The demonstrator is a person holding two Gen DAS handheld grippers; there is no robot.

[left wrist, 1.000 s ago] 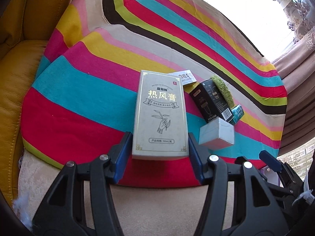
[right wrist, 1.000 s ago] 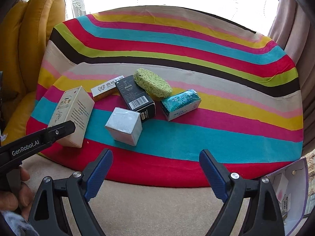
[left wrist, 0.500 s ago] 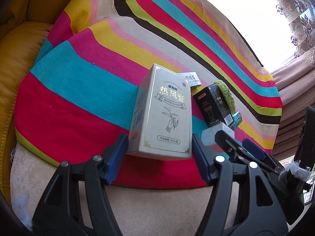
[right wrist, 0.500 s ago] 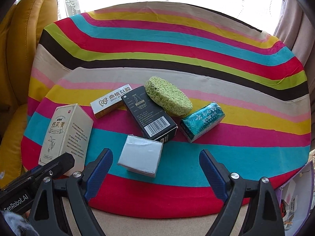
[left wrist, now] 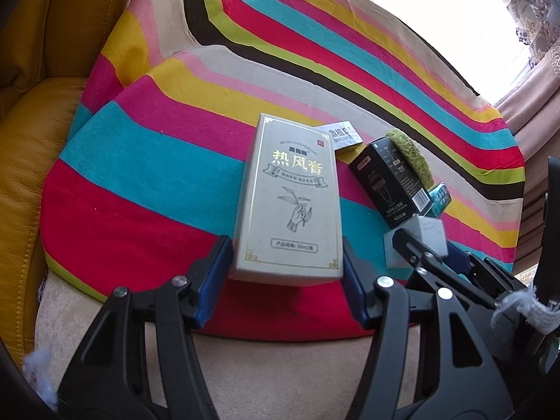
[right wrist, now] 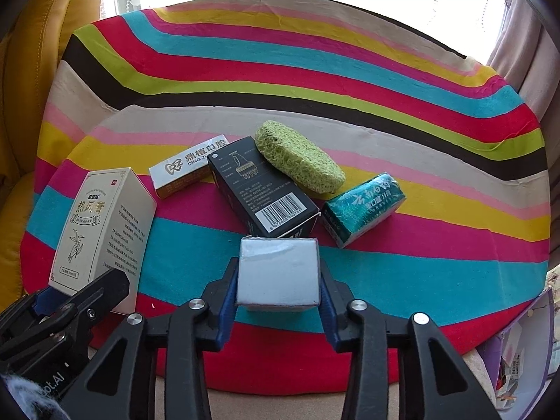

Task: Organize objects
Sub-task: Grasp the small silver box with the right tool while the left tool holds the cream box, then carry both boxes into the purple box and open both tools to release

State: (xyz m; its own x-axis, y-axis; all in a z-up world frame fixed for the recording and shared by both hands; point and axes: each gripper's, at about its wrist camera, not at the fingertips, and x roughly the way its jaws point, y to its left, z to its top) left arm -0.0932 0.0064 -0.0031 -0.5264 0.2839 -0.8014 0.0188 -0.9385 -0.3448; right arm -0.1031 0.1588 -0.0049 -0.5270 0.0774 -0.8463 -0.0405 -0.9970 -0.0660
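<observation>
Silver box [right wrist: 279, 273] in right claw [right wrist: 279, 281], near cloth edge [right wrist: 280, 381], bare stripes beyond.

Left gripper [left wrist: 287, 262] points steeply down, its blue-padded fingers [left wrist: 214, 273] standing on either side of the tall box [left wrist: 288, 203], and the jaws are closing on it, pads right at the box's lower corners. Over on the right, the right gripper [right wrist: 278, 280] tilts down just as steeply and has clamped hard on the small silver box [right wrist: 278, 273], a pad pressed flat on each side (no gap showing at all). The two tools sit close together: each one's black frame pokes into the other's view, left gripper at the lower left corner, right gripper at the lower right.
</observation>
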